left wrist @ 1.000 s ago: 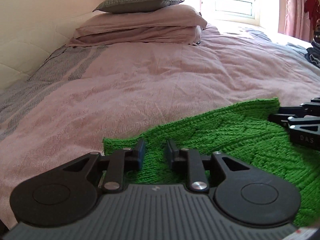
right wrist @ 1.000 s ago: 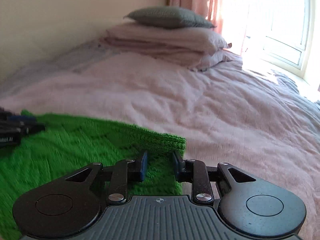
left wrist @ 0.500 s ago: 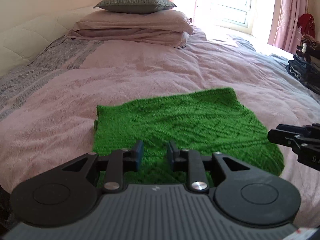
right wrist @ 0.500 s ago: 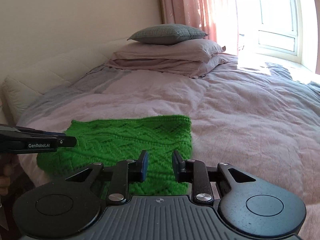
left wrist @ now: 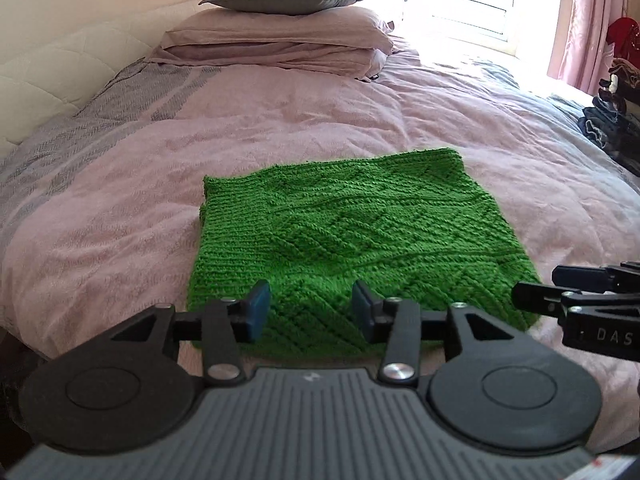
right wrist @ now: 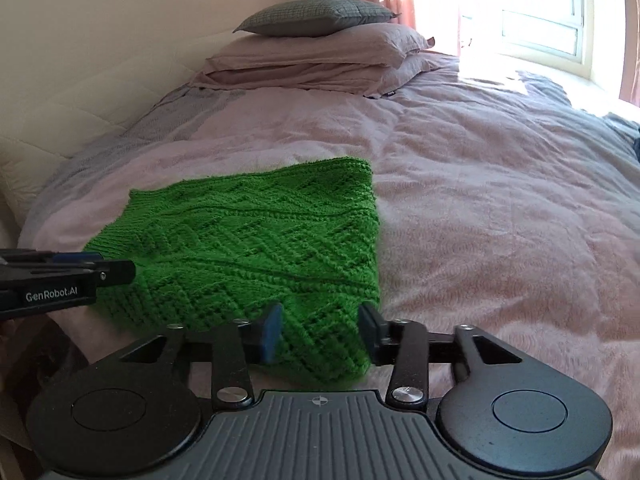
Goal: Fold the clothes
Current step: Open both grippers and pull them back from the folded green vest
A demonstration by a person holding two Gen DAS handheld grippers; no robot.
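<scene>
Blue pads sit on the inside of the fingers (left wrist: 256, 310) of the left gripper (left wrist: 307, 311), and its jaws are opening, with only air between them. Just past them is the near edge of the green sweater (left wrist: 344, 240), but the pads do not press on it. The right gripper (right wrist: 318, 330) has blue pads too, and its jaws are also opening and look wide apart. The near right corner of the green sweater shows behind the gap, and the pads have let go of it. In the left view the tip of the right gripper pokes in from the right side, beside the sweater's near right corner. The sweater lies flat on the pink bed cover (left wrist: 120, 184), near the close end of the bed, folded into a neat thick block with straight sides. It is knitted wool with bumpy zigzag lines, so it looks soft and heavy, and should stay put. I think a fold was just laid down and both grippers are letting it go. Next, I guess, they need to grab one edge with both hands and fold it over again, or pick another piece. Far off are the pillows (right wrist: 316, 60) and a sunny window (right wrist: 540, 12).
</scene>
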